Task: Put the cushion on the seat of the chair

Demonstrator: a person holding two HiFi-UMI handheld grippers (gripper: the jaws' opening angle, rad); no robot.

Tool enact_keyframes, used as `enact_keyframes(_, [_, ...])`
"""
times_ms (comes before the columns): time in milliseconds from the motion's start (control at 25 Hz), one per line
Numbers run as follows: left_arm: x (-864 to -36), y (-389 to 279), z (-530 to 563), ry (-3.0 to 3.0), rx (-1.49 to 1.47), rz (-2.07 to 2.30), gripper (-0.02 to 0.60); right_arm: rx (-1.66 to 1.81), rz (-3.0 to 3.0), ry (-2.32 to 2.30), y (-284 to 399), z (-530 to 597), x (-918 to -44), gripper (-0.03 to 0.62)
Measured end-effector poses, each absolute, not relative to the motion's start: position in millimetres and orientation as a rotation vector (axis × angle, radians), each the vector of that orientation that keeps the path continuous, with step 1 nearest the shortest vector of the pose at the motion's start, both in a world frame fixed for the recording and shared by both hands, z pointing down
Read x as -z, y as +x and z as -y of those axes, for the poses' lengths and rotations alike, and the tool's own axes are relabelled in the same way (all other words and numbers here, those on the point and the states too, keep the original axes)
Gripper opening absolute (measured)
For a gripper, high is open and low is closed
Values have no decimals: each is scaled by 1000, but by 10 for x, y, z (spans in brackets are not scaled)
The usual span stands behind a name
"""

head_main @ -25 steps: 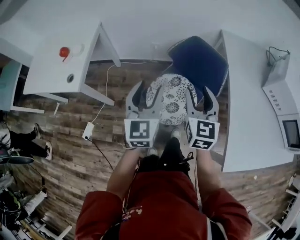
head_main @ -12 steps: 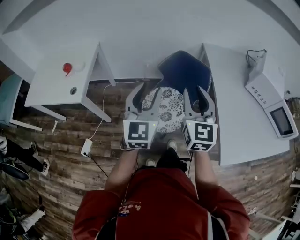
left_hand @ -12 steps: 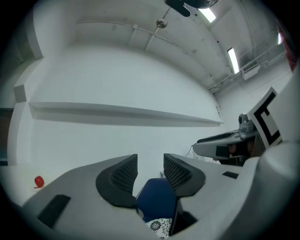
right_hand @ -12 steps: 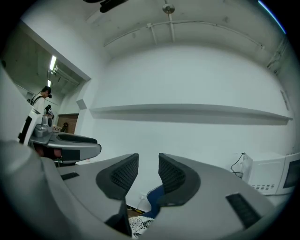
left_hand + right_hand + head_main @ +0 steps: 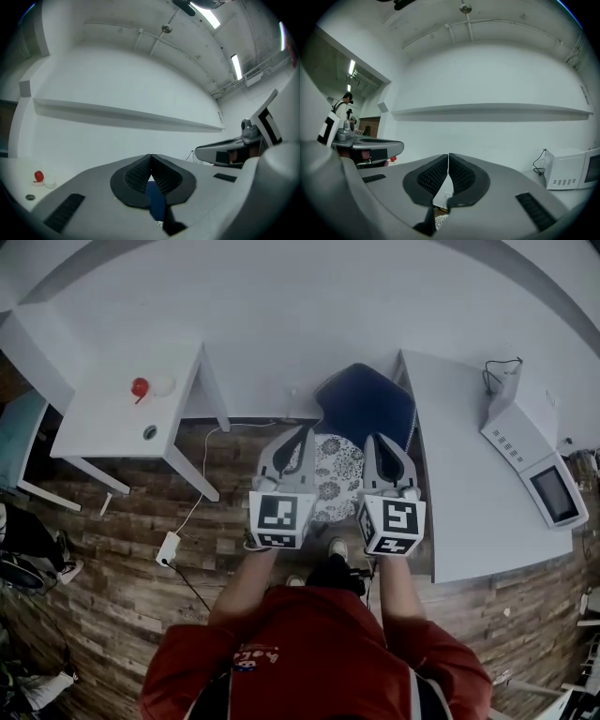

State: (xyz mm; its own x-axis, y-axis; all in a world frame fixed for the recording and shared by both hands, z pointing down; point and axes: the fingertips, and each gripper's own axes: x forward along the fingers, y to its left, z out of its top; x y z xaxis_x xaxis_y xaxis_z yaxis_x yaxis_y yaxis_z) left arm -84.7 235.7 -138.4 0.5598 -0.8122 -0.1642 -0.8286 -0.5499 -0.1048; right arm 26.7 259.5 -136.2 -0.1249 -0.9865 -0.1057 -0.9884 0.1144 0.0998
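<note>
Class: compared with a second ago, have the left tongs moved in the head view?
Yes. The left tongs have shifted right, toward the blue chair, and their jaws have shut.

**Both grippers close and rise from the cushion**

A second ago the left gripper [image 5: 302, 435] and the right gripper [image 5: 372, 442] had their jaws wide apart, one at each side of the cushion [image 5: 335, 474] in front of the chair [image 5: 366, 404]. Now both pairs of jaws are closed, tip against tip, and no part of the cushion is between the pads. The two grippers stand closer to each other and higher above the cushion, which now looks smaller and narrower between them. In the head view the chair has shifted from the upper right toward the middle.
</note>
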Motion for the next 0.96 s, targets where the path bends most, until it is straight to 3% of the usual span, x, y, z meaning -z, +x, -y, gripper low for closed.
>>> enact_keyframes(960, [1465,-1135,-2438,-2585,-173,-1383,28,-235,-2265,-2077,132,-2714,1513,32])
